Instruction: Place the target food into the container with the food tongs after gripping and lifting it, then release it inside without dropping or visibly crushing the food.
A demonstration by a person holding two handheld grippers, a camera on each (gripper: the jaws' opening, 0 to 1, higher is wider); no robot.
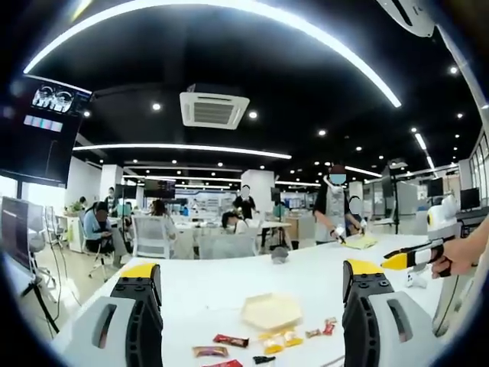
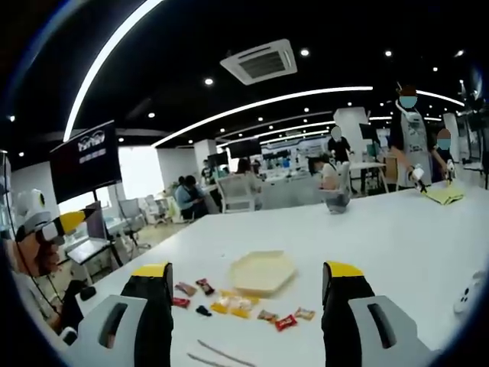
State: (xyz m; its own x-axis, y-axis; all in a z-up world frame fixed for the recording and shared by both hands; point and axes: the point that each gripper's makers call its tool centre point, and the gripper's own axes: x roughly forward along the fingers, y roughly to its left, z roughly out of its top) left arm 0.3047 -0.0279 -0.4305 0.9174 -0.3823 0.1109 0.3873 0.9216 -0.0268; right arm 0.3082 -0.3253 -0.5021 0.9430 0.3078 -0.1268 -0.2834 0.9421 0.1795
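Seen left to right across the left gripper view, the left gripper (image 1: pixel 252 287) rose from the near edge with its yellow-tipped grey fingers (image 1: pixel 138 270) spread wide and empty above the white surface (image 1: pixel 229 279). Between them lay a pale yellow hexagonal container (image 1: pixel 270 310), shallow and open. Just near of it sat a scatter of small wrapped snacks: a red-brown packet (image 1: pixel 231 340) to the left, a pair of clear packs with yellow contents (image 1: pixel 278 339) in the middle, and small red-and-tan pieces (image 1: pixel 324 328) to the right. At the far right a hand held the right gripper (image 1: pixel 416 256), well apart from the food.

In the right gripper view the right gripper (image 2: pixel 246 294) also hovered with its fingers (image 2: pixel 344 272) spread and holding nothing. Left to right, the same surface (image 2: pixel 397 237) carried the dark red packets (image 2: pixel 195 289), the yellow packs (image 2: pixel 232 305), then the small red and tan sweets (image 2: pixel 286 319), with the container (image 2: pixel 262 271) just beyond them. A pair of thin metal food tongs (image 2: pixel 218 355) lay at the near edge between the fingers, untouched.

Which wrapped piece was the target could not be told. The task appeared to stand at its very start: nothing gripped, nothing in the container. The next move likely called for lowering a gripper to the tongs and closing on them squarely, then a gentle squeeze on one snack so it would neither slip nor crush.
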